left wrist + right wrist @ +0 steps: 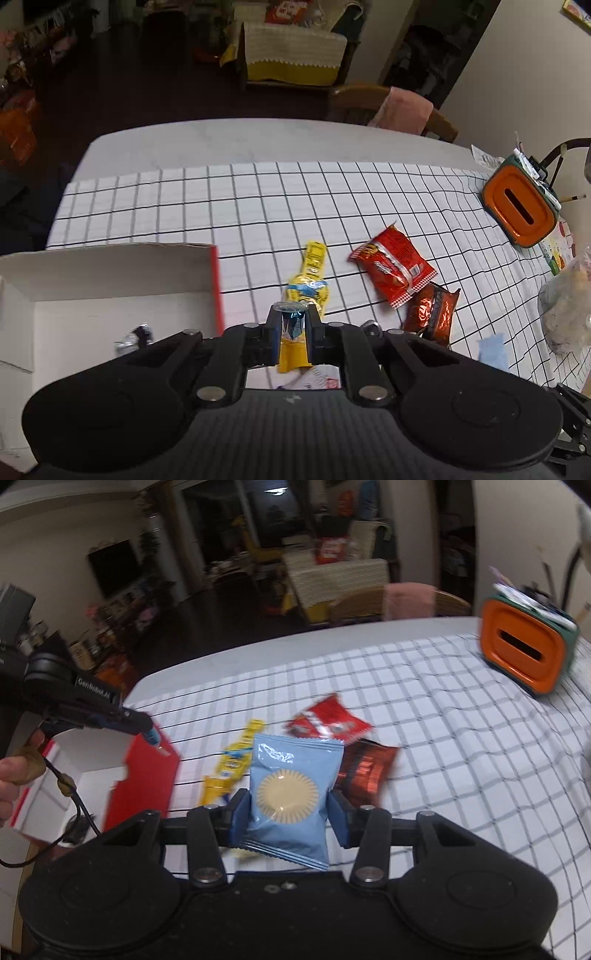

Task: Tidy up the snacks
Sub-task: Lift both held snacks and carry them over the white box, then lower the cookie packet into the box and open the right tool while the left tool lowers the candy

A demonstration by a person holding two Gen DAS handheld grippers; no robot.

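Snacks held over the checked tabletop (pixel 369 192)

A small foil-wrapped sweet (pixel 291 325) was clamped in the left tongs (pixel 292 314); a blue packet (pixel 291 794) was gripped by the right tongs (pixel 290 812); a white box (pixel 110 295) was seen alongside.

Room on the far checked cloth

Snack packets crowd the middle; the white cardboard box with red flap (pixel 110 280) blocks nine o'clock, the orange slotted box (pixel 519 206) two o'clock.

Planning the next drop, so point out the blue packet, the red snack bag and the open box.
blue packet (pixel 288 775): right wrist view, on its pale round print.
red snack bag (pixel 393 267): left wrist view, middle of the bag.
open box (pixel 110 275): left wrist view, its white inner far wall.
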